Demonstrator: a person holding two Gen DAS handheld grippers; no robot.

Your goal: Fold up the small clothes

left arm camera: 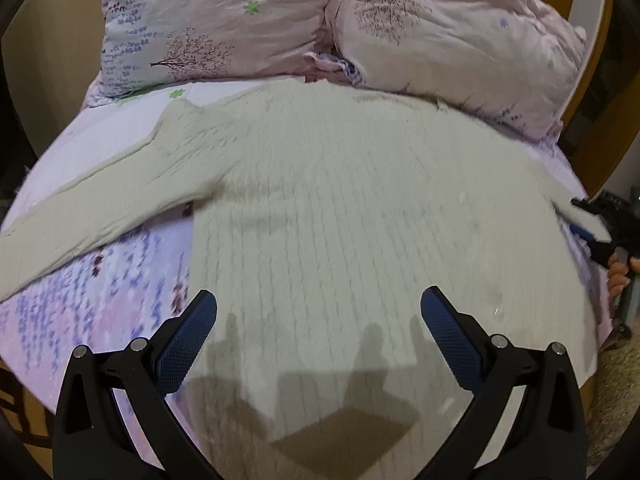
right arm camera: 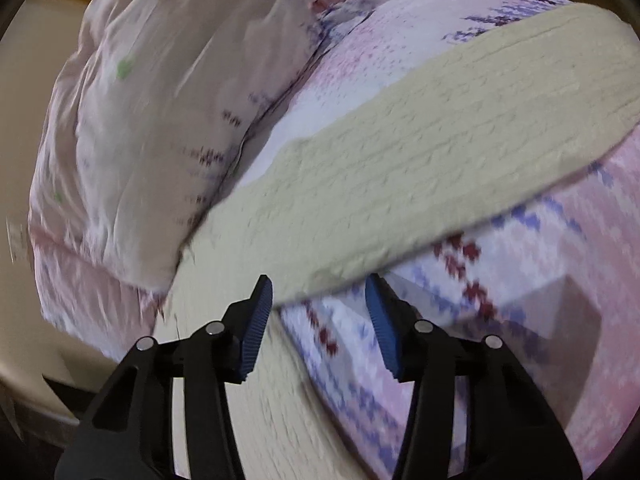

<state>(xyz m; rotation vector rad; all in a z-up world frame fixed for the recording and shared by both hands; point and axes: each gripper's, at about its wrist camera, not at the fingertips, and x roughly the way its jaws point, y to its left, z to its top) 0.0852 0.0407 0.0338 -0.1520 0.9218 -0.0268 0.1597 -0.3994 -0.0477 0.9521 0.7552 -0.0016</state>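
A cream knitted sweater [left arm camera: 340, 200] lies spread flat on the bed, its left sleeve [left arm camera: 100, 204] stretched out to the left. My left gripper [left arm camera: 318, 312] is open and empty, hovering above the sweater's body. My right gripper [right arm camera: 318, 300] is open over the armpit where the right sleeve [right arm camera: 420, 184] meets the body. It also shows at the sweater's right edge in the left wrist view [left arm camera: 596, 220], with a hand behind it. The sleeve runs up to the right across the sheet.
The bed sheet [left arm camera: 100, 300] is pink and lilac with a floral print. Two pink pillows [left arm camera: 224, 20] [left arm camera: 452, 36] lie at the head of the bed, one close to my right gripper [right arm camera: 160, 120]. A wooden headboard [left arm camera: 596, 120] stands at right.
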